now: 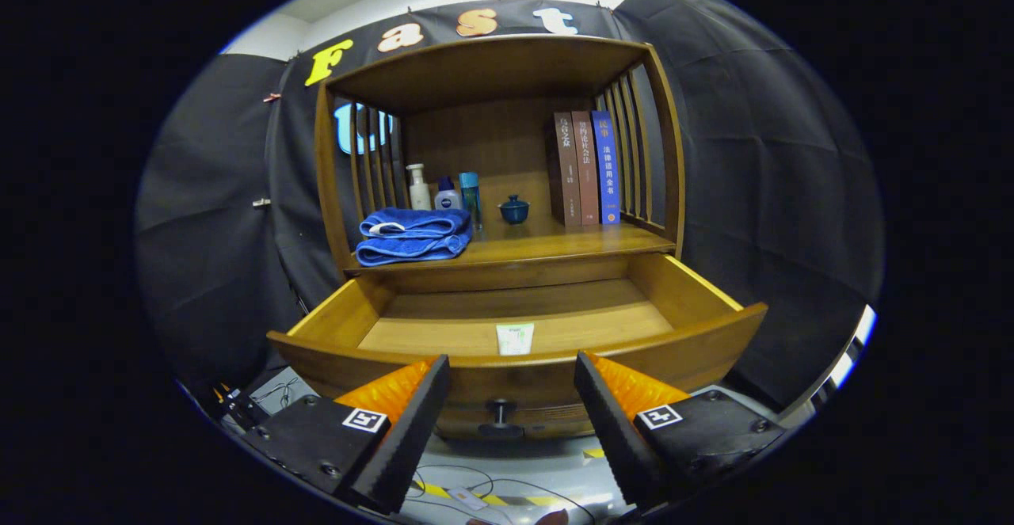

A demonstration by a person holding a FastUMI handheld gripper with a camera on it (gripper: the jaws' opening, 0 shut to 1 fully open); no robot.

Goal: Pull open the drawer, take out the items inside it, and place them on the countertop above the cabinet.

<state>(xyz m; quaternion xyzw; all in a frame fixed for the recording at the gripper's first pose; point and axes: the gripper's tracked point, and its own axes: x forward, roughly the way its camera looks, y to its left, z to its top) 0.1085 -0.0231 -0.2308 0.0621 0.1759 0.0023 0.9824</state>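
Gripper view: your gripper (511, 367) hangs released, fingers spread either side of the knob (501, 412) of the open drawer (515, 355); a packet (515, 338) lies inside.

My gripper (511, 367) has its fingers (412, 422) wide apart with nothing between them; their inner faces look rough and ridged, like matt rubber; the drawer (519, 351) just ahead of them is smooth wood with a soft shine, and its knob (501, 410) looks dark and a bit glossy; a small paper slip (515, 338) lies flat by the drawer's front edge; the cabinet (507, 153) is the same warm, smooth wood; at the left edge of its countertop (547, 244) lies a folded towel (413, 234), soft fuzzy cloth; behind it stand smooth plastic bottles (445, 191); a shiny little pot (514, 209) sits mid-top; the books (587, 167) by the right edge have smooth paper covers.
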